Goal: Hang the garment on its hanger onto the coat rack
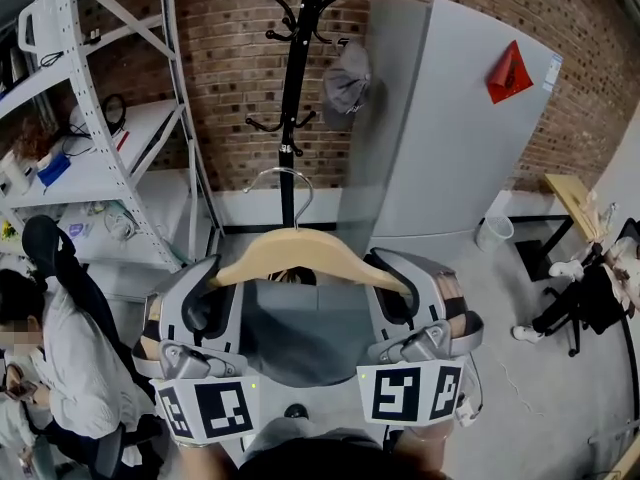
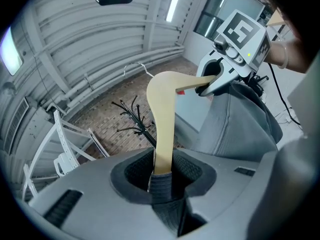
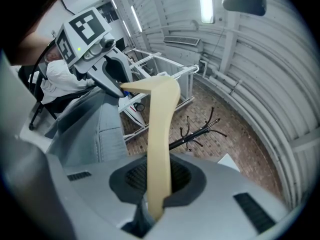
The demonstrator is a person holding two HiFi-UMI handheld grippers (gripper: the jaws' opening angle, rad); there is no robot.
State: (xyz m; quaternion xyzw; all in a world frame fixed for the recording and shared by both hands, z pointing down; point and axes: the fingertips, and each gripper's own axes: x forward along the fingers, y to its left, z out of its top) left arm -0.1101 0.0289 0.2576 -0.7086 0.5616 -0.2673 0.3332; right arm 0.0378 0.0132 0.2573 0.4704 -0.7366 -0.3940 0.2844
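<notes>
A pale wooden hanger (image 1: 300, 252) with a wire hook (image 1: 285, 178) is held level between my two grippers, with a grey garment (image 1: 300, 333) draped below it. My left gripper (image 1: 215, 280) is shut on the hanger's left end, over the garment's shoulder (image 2: 161, 181). The hanger's right end sits in my right gripper (image 1: 385, 280), which is shut on it. In the left gripper view the hanger (image 2: 162, 119) runs from my left gripper (image 2: 161, 176) to the right gripper (image 2: 212, 84). In the right gripper view the hanger (image 3: 160, 134) rises out of my right gripper (image 3: 156, 184). The black coat rack (image 1: 295, 88) stands straight ahead, beyond the hook.
A grey cap (image 1: 347, 80) hangs on one of the rack's pegs. White shelving (image 1: 100, 118) stands at the left, with a seated person (image 1: 60, 358) and a black chair (image 1: 45, 248) below it. A grey cabinet (image 1: 450, 128), a white bin (image 1: 493, 233) and another person (image 1: 590, 288) are to the right.
</notes>
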